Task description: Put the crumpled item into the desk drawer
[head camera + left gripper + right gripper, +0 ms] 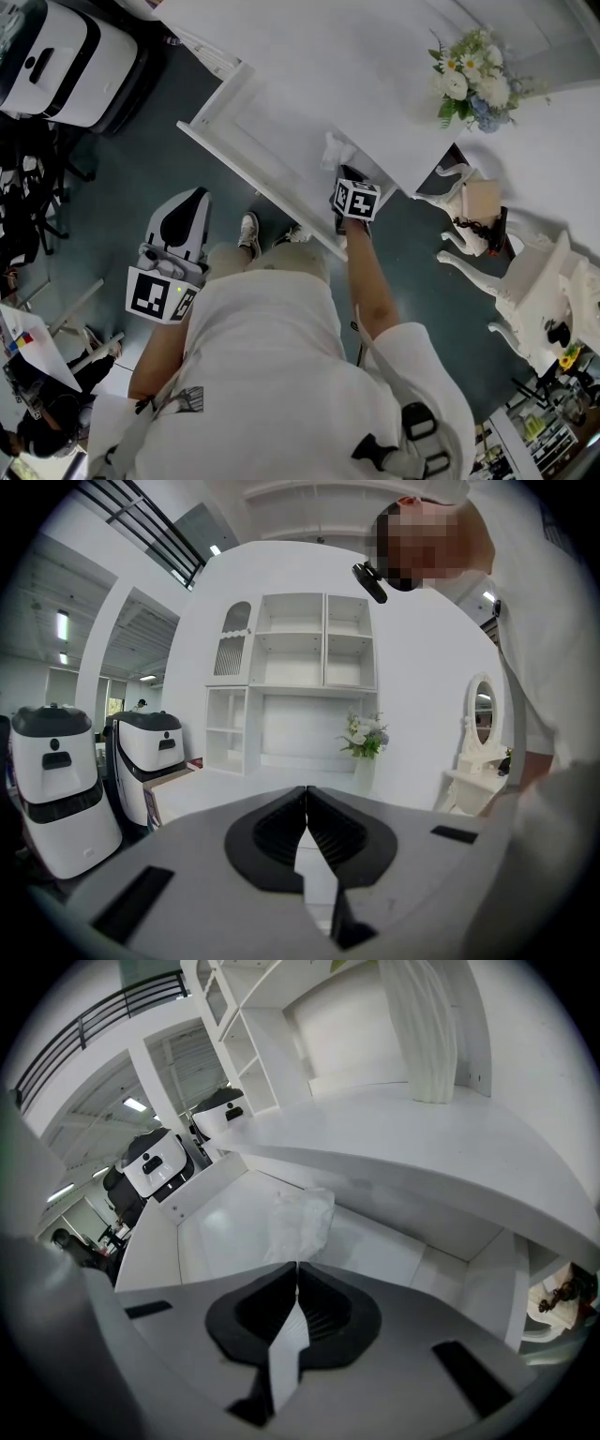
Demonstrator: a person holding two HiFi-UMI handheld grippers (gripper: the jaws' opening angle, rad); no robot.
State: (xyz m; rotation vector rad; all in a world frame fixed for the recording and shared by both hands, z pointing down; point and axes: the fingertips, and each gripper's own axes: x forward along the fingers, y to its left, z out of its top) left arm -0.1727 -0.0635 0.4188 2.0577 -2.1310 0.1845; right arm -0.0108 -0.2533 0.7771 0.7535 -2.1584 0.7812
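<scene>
My right hand-held gripper (297, 1274) is reached into the open desk drawer (220, 1232), jaws closed right down. The crumpled sheet (302, 1221) starts at the tips and runs away from them over the drawer floor. Its near edge goes straight into the tips, so I read it as pinched there, tho the contact itself is hidden behind the pads. It's white and a bit see-thru, tissue or thin plastic, can't tell which. Judging by the look, it's v. light and soft w/ no stiffness, so it'll flop and trail from whatever corner is held, not keep its shape. Nothing fragile about it; worst case is a small tear if it's dragged over the drawer's front edge. If plastic, it could be slippery or cling to the pads on release, so it might need a slight lift or shake to drop free. If a re-grip is needed, the best spot is a bunched fold where several layers stack, not a single loose edge, since thin material can slip between pads that don't fully meet. The sheet sits well inside the drawer, below the overhanging bench (403, 1129), approx. mid-floor and clear of the side walls. My left hand-held gripper (307, 803) is off to the side by my leg, jaws together w/ nothing between them.
</scene>
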